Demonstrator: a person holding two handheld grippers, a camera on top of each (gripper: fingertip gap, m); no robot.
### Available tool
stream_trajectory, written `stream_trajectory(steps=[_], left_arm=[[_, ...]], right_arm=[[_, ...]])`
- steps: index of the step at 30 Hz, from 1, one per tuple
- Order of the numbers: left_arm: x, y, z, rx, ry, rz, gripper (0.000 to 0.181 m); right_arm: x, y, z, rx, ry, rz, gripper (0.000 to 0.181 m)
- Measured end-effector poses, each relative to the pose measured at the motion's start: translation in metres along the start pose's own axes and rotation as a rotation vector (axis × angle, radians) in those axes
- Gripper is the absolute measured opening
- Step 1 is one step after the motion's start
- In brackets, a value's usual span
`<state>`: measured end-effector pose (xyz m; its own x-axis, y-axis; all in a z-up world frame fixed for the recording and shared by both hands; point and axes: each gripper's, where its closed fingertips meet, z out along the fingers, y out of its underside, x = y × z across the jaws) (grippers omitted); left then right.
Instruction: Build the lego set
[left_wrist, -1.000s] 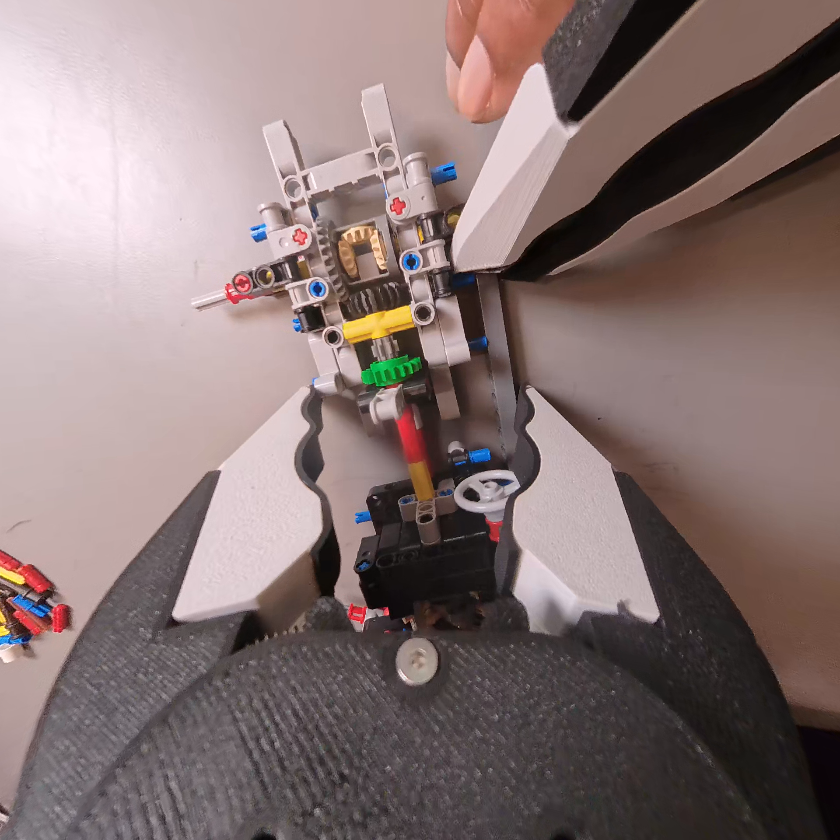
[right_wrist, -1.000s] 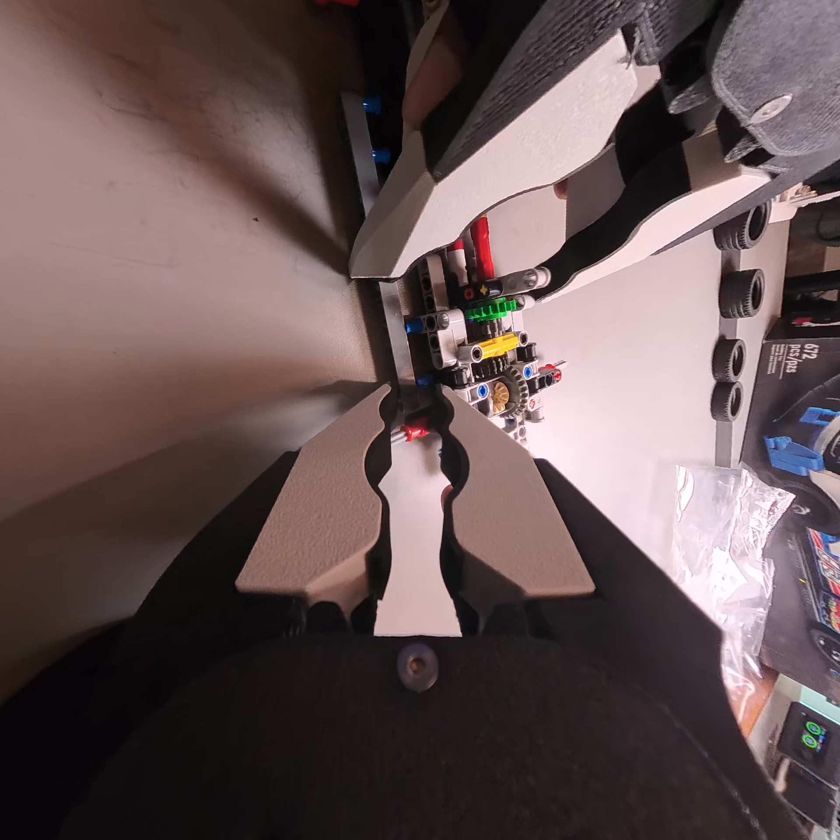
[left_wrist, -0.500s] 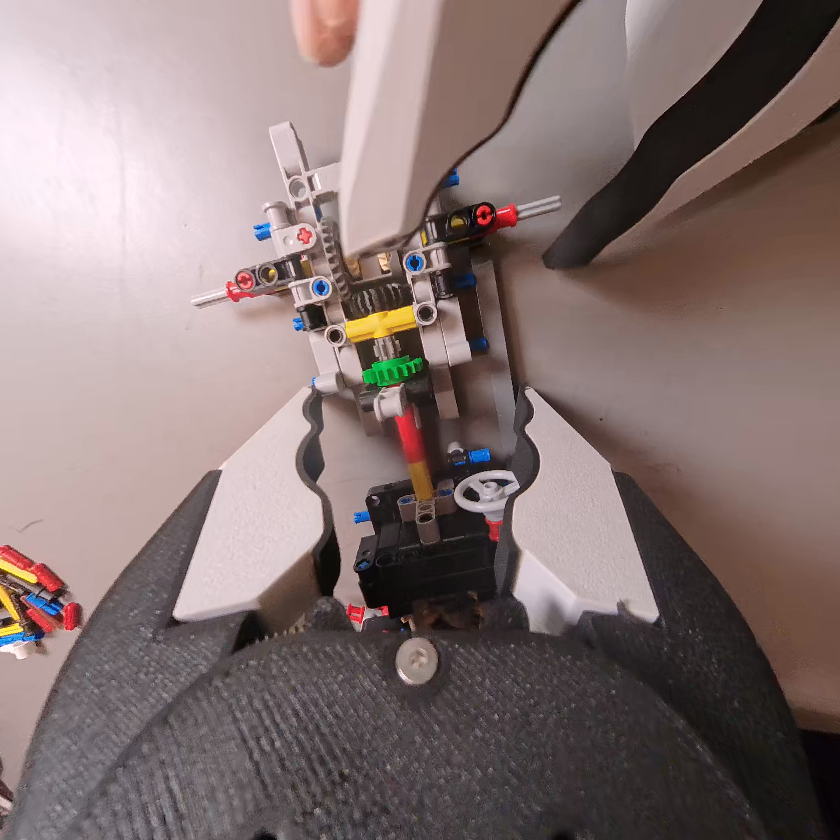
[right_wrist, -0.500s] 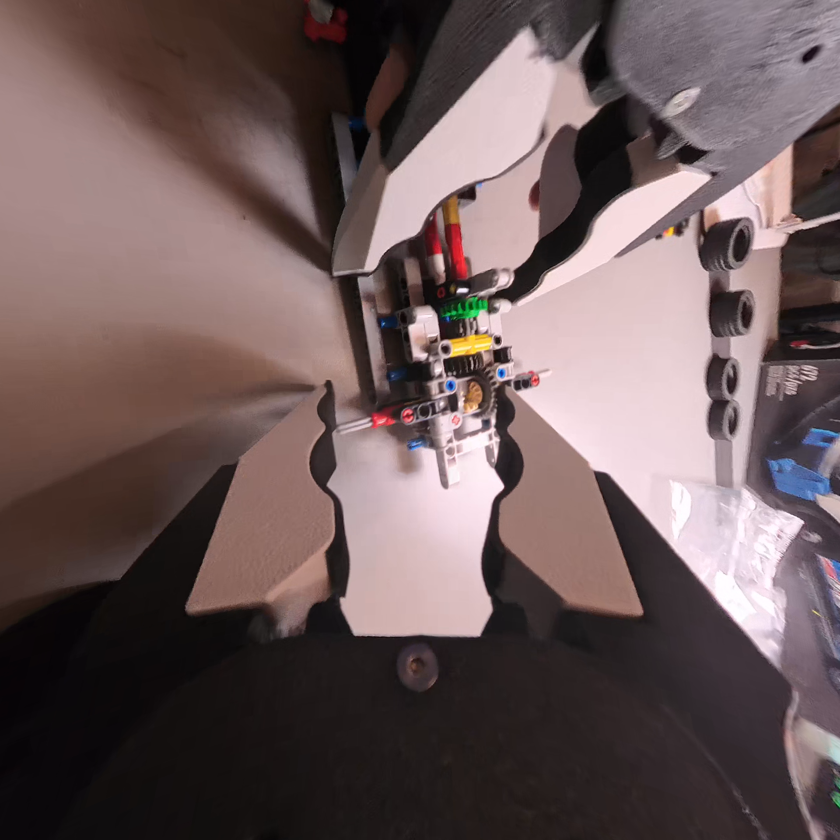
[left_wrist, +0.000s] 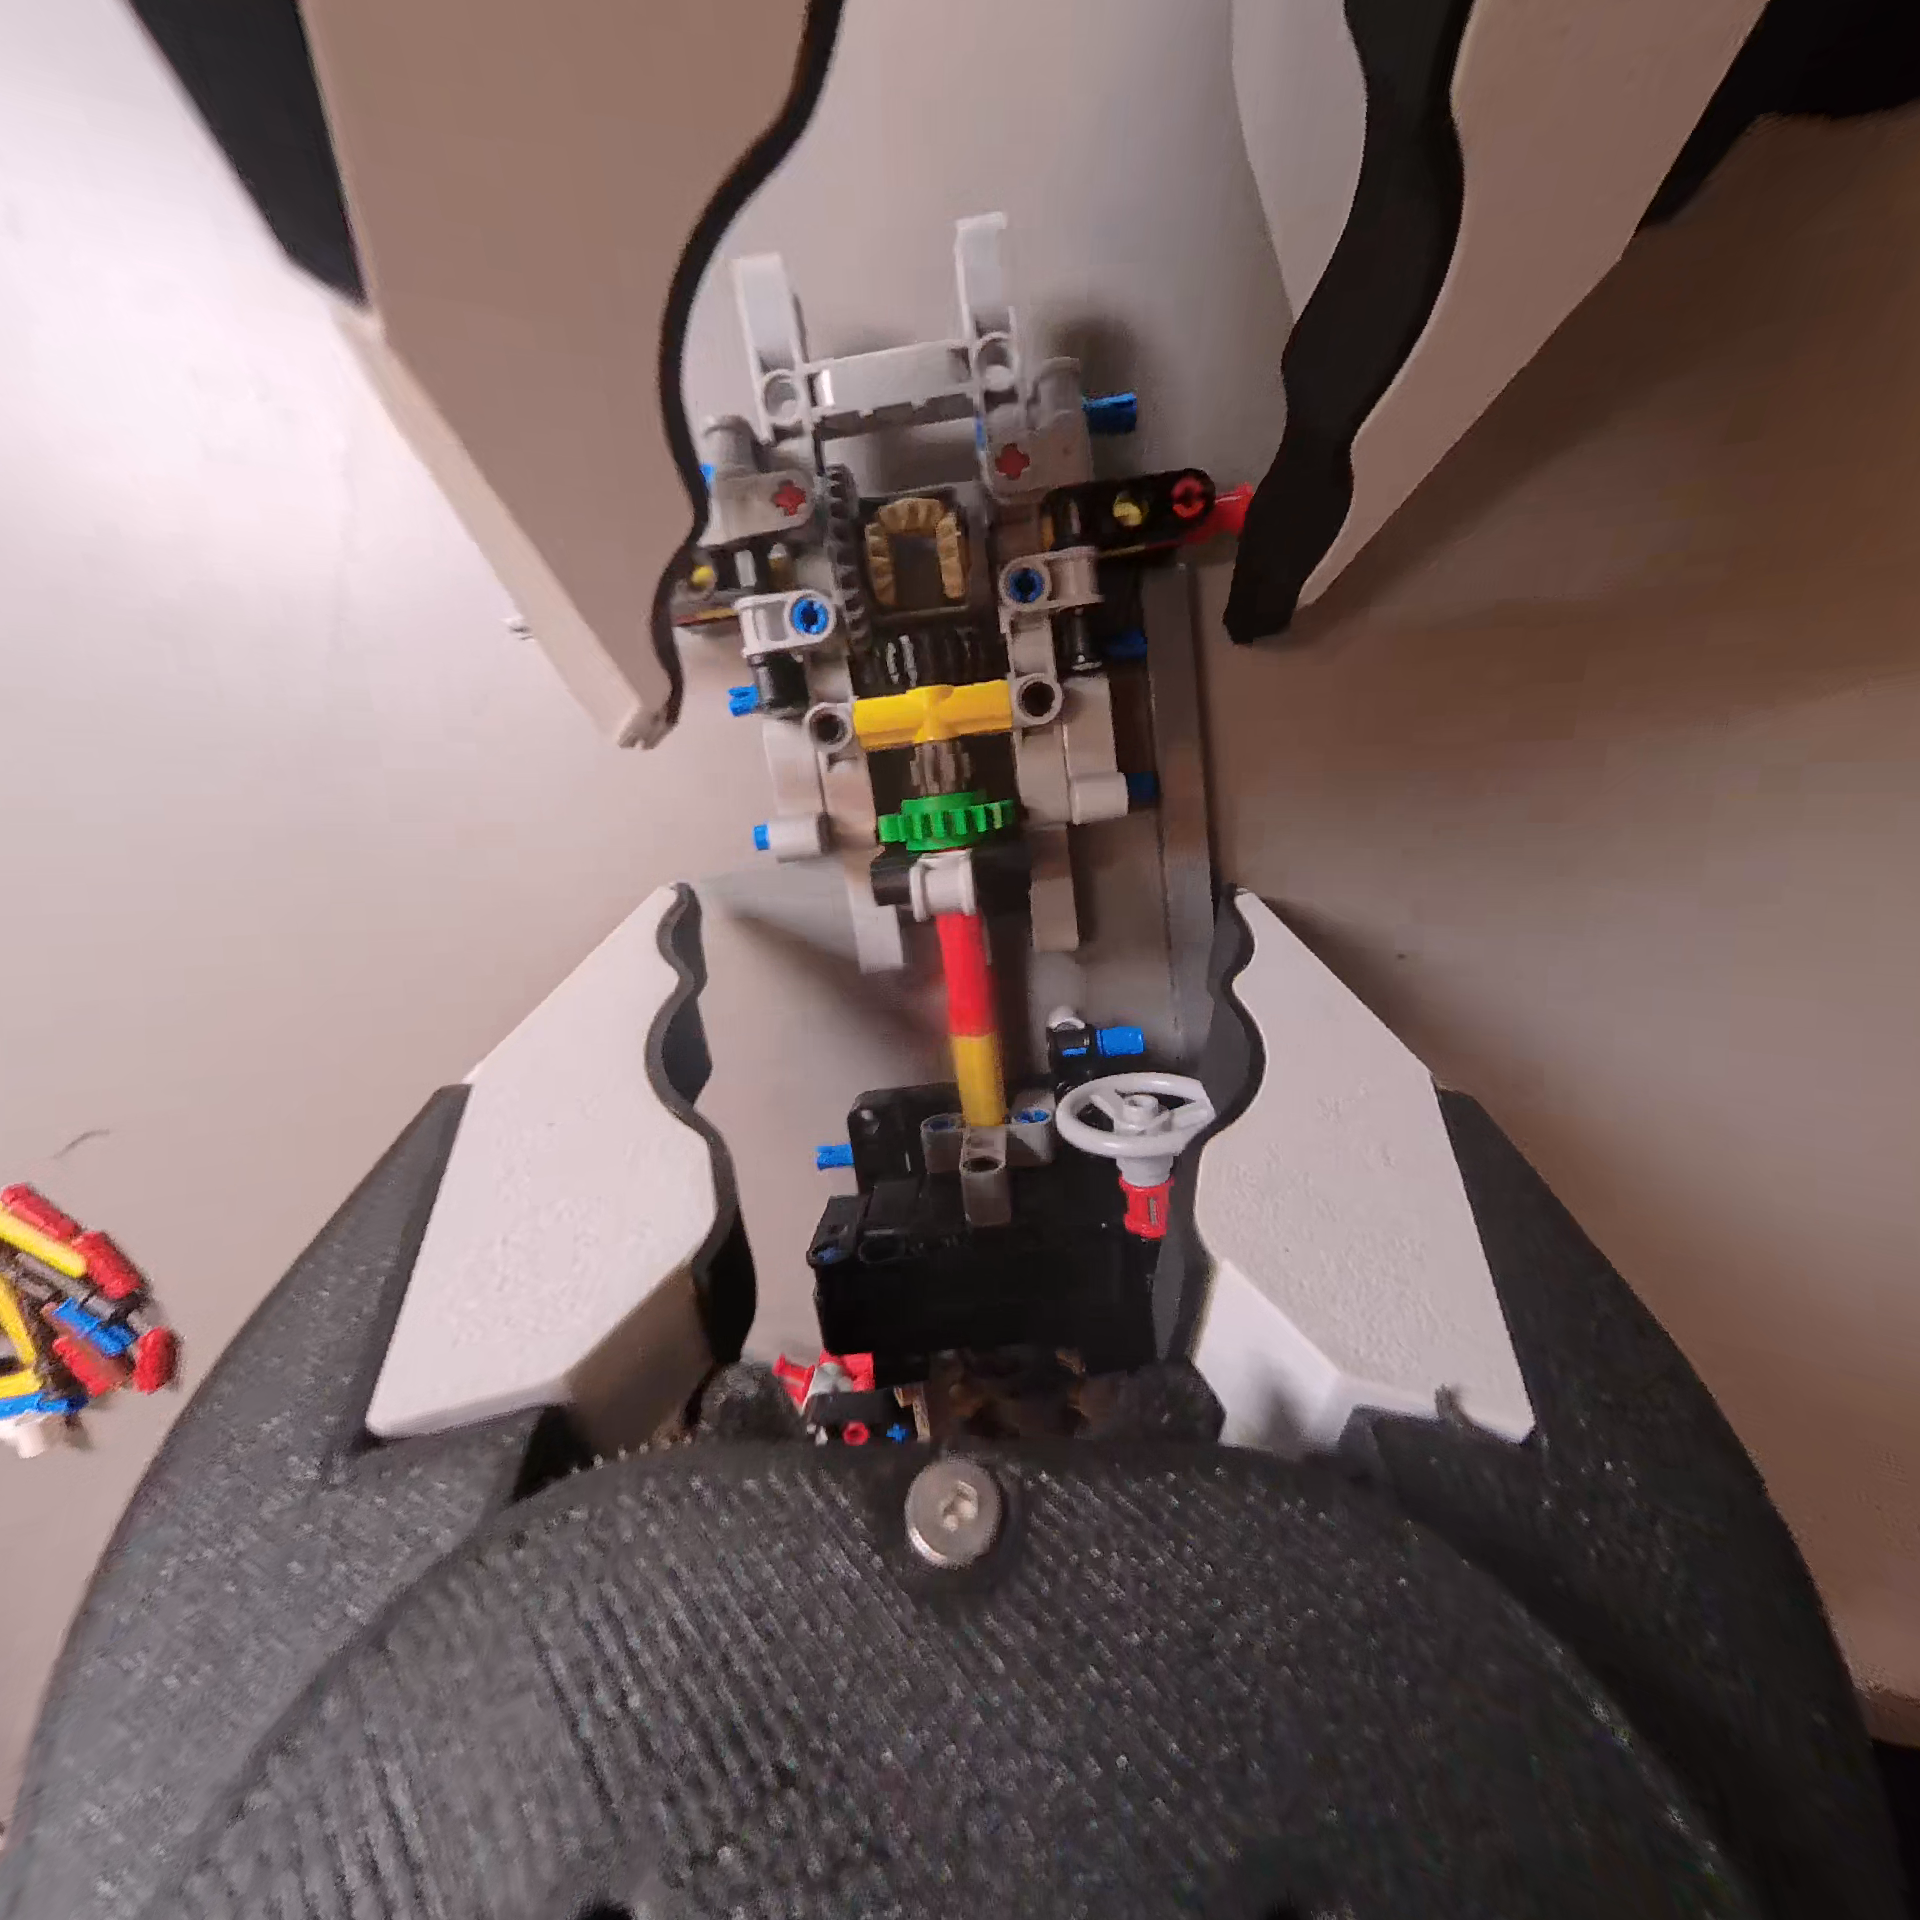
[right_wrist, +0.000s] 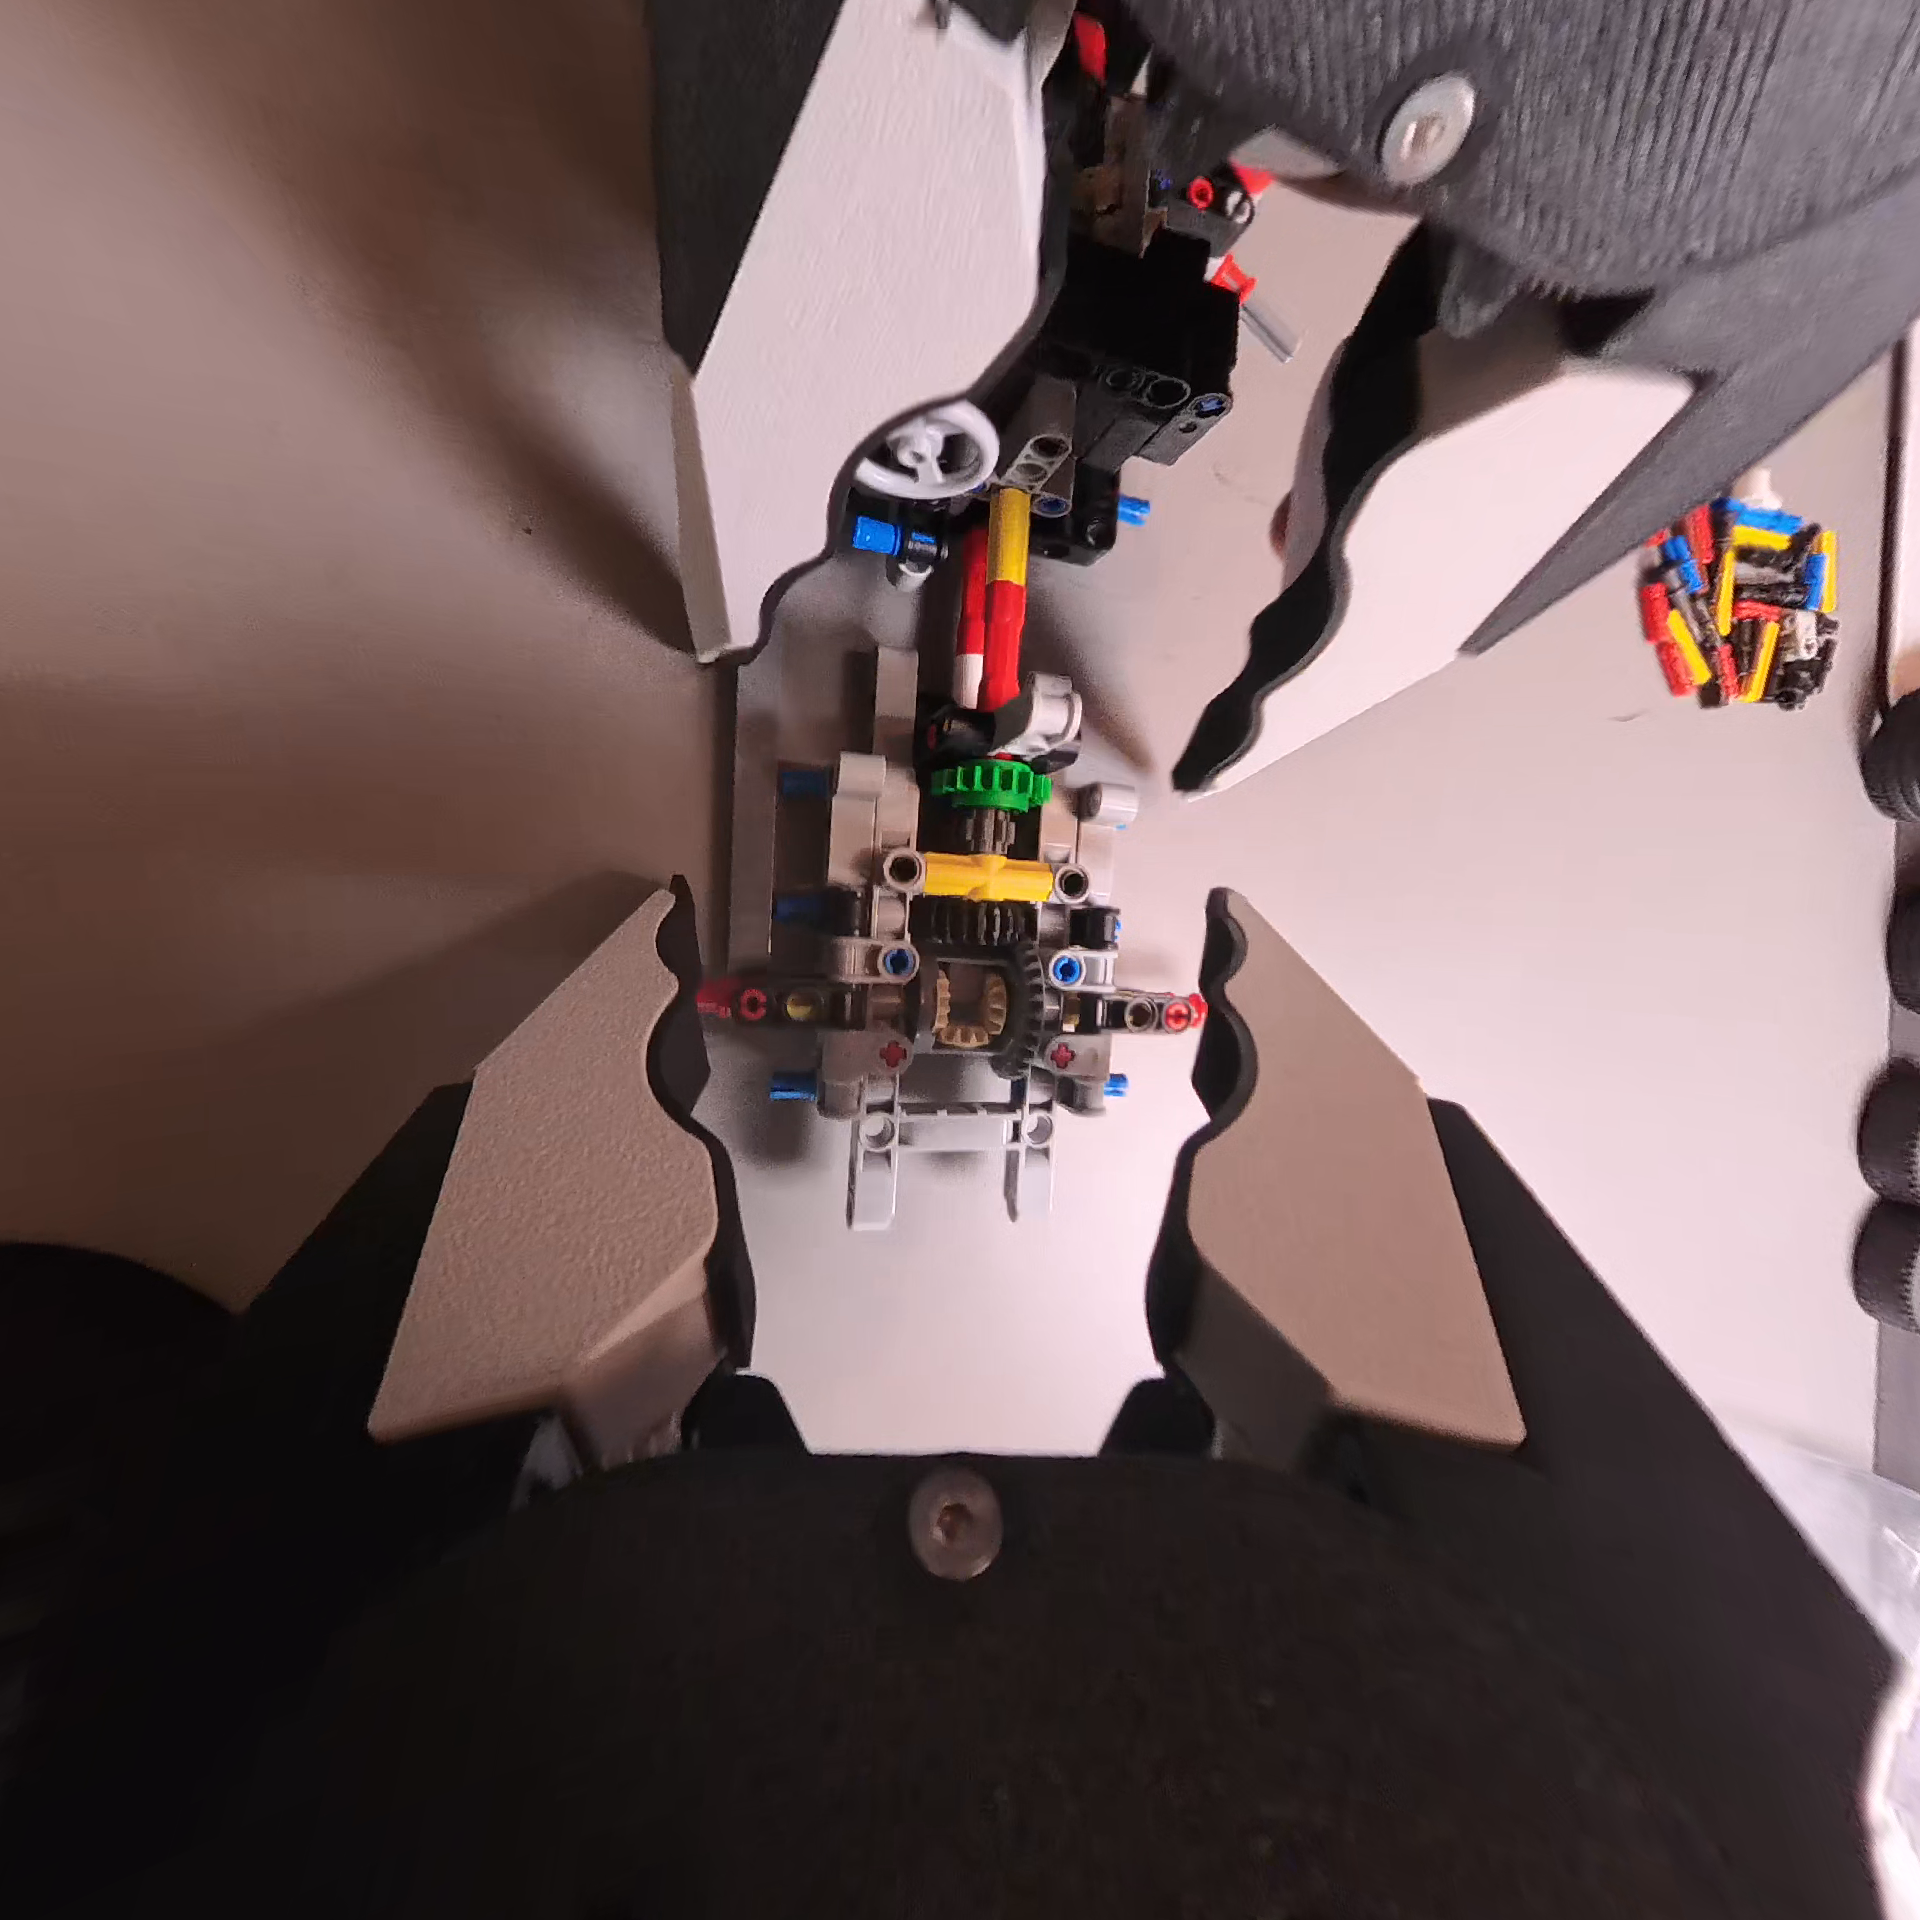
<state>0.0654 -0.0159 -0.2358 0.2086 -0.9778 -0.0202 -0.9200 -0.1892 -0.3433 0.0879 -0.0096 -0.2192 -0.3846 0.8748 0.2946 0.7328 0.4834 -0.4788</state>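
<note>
Chassis of grey, black and yellow plastic beams (left_wrist: 935, 665) carries a green gear (left_wrist: 943, 823); both the left gripper (left_wrist: 956, 914) and right gripper (right_wrist: 940, 904) straddle it, spread apart.

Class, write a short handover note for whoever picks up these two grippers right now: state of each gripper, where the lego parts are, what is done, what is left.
Left gripper: open, fingers either side of the chassis's black front block; contact unclear.
Right gripper: open, straddling the gear end, holding nothing.
Chassis lies flat on the table, against a grey strip.
Done: gears, red-and-yellow shaft, steering wheel, a red-tipped axle on each side.
Left: the loose pin pile and tyres on the table's edge are unused; no wheels fitted yet.
</note>
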Motion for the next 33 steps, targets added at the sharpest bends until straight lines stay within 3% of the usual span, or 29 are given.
stream_trajectory(steps=[9,15,19,24,28,33], left_arm=[[0.007,0.031,-0.037,0.063,-0.068,-0.057,0.107],[0.018,0.061,-0.022,-0.048,-0.08,-0.061,0.113],[0.023,0.061,-0.02,-0.03,-0.052,-0.096,0.104],[0.03,0.062,-0.02,0.004,-0.014,-0.123,0.086],[0.03,0.063,-0.022,0.016,-0.027,-0.125,0.085],[0.032,0.068,-0.024,0.007,-0.035,-0.113,0.095]], right_arm=[[-0.003,-0.001,0.004,0.022,-0.06,0.083,0.095],[-0.005,0.006,0.01,-0.072,-0.114,0.117,0.092],[-0.009,0.006,0.01,-0.073,-0.146,0.118,0.079],[-0.009,0.006,0.009,-0.059,-0.149,0.124,0.076],[-0.009,0.005,0.01,-0.053,-0.153,0.118,0.076],[-0.009,0.005,0.01,-0.052,-0.145,0.127,0.076]])
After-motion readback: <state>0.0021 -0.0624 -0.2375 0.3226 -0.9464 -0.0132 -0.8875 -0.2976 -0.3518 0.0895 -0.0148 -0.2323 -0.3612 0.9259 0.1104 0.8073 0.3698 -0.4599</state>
